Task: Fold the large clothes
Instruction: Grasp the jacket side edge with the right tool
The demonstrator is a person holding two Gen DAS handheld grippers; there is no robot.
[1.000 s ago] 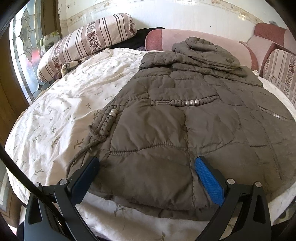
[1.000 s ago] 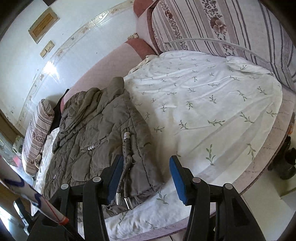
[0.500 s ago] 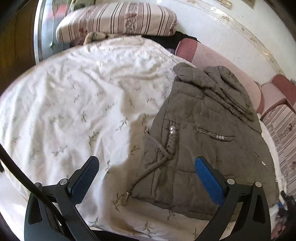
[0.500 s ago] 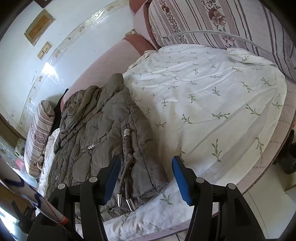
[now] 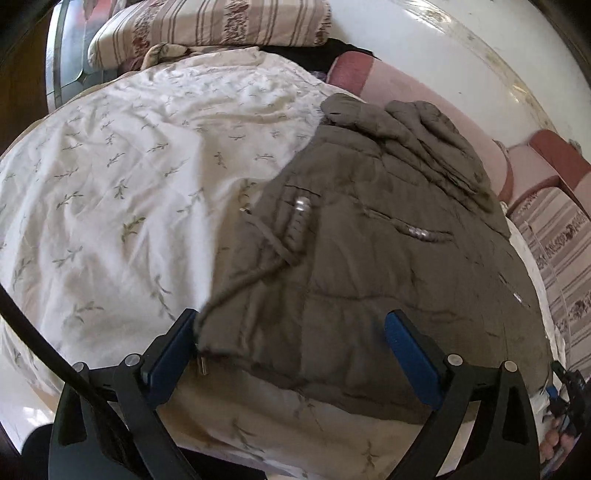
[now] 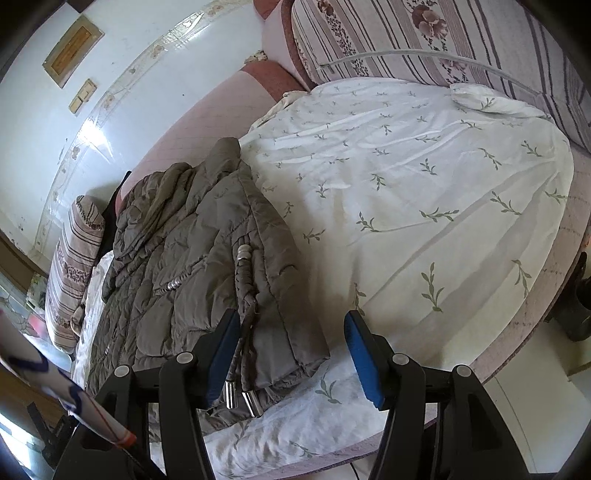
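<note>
A brown quilted jacket (image 5: pixel 369 258) lies spread on the white leaf-print sheet (image 5: pixel 110 203) of a round bed, hood toward the headboard. My left gripper (image 5: pixel 290 321) is open wide over the jacket's near hem, with the hem's left corner beside its left finger. In the right wrist view the jacket (image 6: pixel 192 251) shows its other near corner, which lies between the fingers of my right gripper (image 6: pixel 291 315). That gripper is open, and its pads do not press the cloth. Braided drawcords with metal tips (image 6: pixel 236 391) hang by its left finger.
Striped bolster pillows (image 5: pixel 207 26) and a pink padded headboard (image 5: pixel 406 92) ring the bed. A striped cushion (image 6: pixel 443 37) with a white cable stands at the far right. The sheet (image 6: pixel 424 184) right of the jacket is bare. A patterned sleeve (image 6: pixel 44 373) shows lower left.
The left gripper swung left over the bare sheet and rolled, and now frames the jacket's left hem corner. The right gripper's fingers spread slightly wider and it stayed in place.
</note>
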